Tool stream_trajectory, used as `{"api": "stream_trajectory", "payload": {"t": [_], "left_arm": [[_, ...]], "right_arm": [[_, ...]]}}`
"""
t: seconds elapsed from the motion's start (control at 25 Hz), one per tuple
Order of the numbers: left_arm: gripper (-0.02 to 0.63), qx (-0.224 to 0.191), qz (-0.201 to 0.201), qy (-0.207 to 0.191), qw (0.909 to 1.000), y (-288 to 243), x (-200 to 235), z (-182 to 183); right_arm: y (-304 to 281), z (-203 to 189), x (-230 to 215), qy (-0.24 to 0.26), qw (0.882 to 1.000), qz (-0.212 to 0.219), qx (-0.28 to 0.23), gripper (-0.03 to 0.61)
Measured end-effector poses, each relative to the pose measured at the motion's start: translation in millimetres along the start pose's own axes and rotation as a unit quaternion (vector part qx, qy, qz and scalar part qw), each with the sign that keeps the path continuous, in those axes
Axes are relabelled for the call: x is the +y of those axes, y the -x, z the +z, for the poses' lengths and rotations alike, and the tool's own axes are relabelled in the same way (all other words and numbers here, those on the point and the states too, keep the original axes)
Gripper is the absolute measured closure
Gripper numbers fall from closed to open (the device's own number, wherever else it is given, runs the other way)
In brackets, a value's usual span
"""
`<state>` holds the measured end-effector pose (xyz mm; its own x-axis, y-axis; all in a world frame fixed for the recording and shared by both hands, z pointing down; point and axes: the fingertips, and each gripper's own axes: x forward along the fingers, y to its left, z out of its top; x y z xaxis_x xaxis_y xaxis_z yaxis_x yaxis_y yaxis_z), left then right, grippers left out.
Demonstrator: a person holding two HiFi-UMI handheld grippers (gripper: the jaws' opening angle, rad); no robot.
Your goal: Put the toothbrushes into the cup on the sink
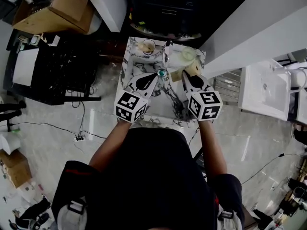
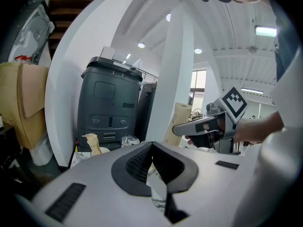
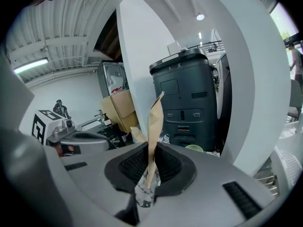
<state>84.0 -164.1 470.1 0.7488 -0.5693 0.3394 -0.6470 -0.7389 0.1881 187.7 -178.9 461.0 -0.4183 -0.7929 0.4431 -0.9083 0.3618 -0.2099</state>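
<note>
A marble sink counter [image 1: 169, 110] lies right in front of me. At its back left stands a cup [image 1: 146, 47] with one tan paper-wrapped toothbrush [image 2: 92, 143] sticking up out of it. My right gripper [image 1: 185, 75] [image 3: 151, 150] is shut on a second tan-wrapped toothbrush [image 3: 154, 122], which points upward out of the jaws. My left gripper [image 1: 154, 76] [image 2: 151, 148] is shut with nothing between its pads. Both grippers hover side by side over the counter, a little short of the cup. The left gripper view also shows the right gripper [image 2: 177, 129].
A pale round basin [image 1: 185, 55] sits at the counter's back right, and a small teal-topped object [image 1: 162, 73] lies between the grippers. Behind the counter stand a dark grey machine [image 2: 110, 108] and a white pillar [image 2: 177, 79]. A white washbasin [image 1: 264, 87] stands to the right.
</note>
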Motion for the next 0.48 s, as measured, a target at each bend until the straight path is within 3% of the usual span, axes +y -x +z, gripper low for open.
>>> {"api": "stream_trajectory", "payload": {"t": [0.48], "left_arm": [[0.600,0.011,0.017,0.012,0.9997,-26,-5,-7]], "right_arm": [[-20,0,-33,0.018,1.000,0.010,0.016,0.523]]}}
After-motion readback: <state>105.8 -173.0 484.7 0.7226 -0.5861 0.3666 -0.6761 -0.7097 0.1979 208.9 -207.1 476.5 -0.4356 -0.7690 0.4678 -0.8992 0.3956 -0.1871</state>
